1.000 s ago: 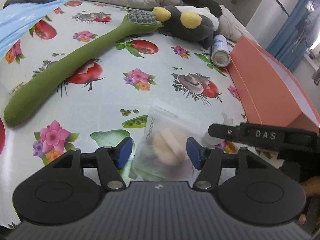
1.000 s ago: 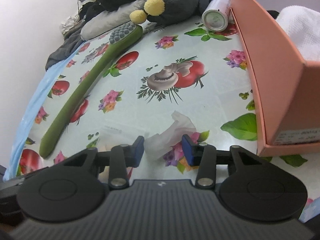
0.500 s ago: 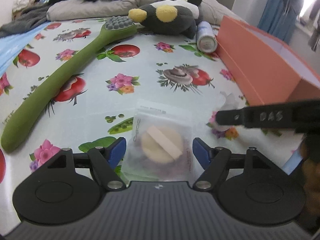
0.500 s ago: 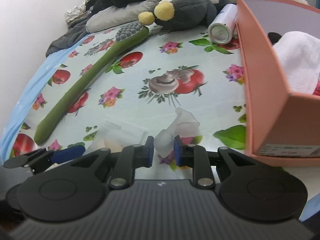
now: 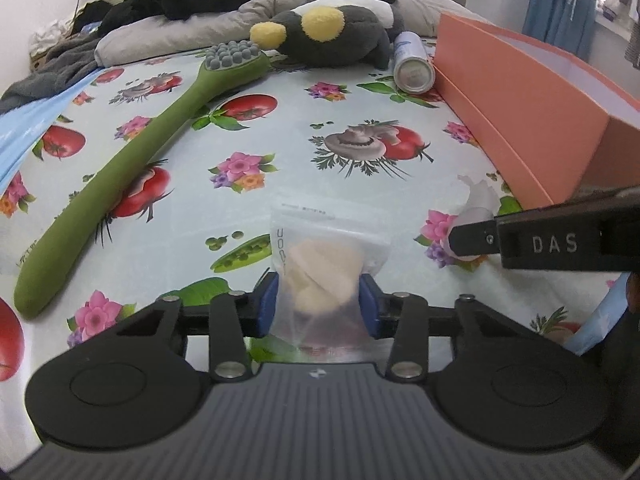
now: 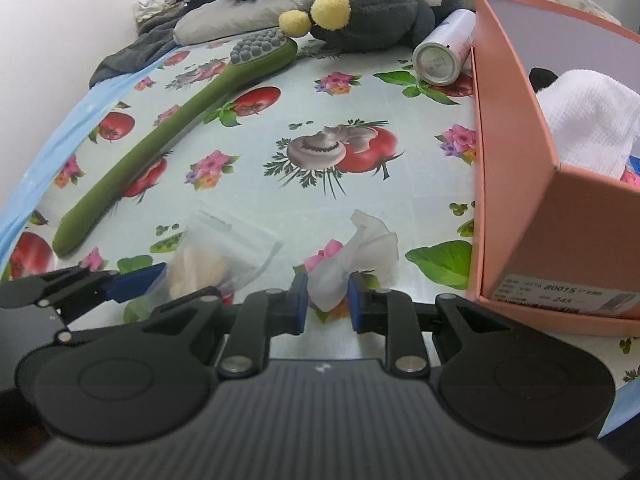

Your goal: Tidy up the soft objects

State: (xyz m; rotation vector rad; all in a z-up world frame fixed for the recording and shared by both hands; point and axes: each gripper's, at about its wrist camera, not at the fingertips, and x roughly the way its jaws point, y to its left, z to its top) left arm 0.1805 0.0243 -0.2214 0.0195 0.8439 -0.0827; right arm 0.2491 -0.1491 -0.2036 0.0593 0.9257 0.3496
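My left gripper (image 5: 318,306) is shut on a clear plastic bag of beige powder puffs (image 5: 320,256), squeezing it between the blue pads (image 5: 267,304). The bag also shows in the right wrist view (image 6: 208,256). My right gripper (image 6: 327,302) is shut on a crumpled white tissue (image 6: 356,256), which also shows in the left wrist view (image 5: 476,202). An orange box (image 6: 520,184) stands at the right and holds a white towel (image 6: 592,120). A grey plush toy (image 5: 336,36) with yellow parts lies at the back.
A long green massage brush (image 5: 148,136) lies diagonally at the left on the fruit-print tablecloth (image 5: 280,128). A white spray can (image 5: 412,68) lies beside the box. Dark clothes and a grey pillow (image 5: 200,28) are piled at the back.
My left gripper has closed from wide open onto the puff bag. My right gripper closed on the tissue a little earlier and still holds it. Both views have risen slightly.
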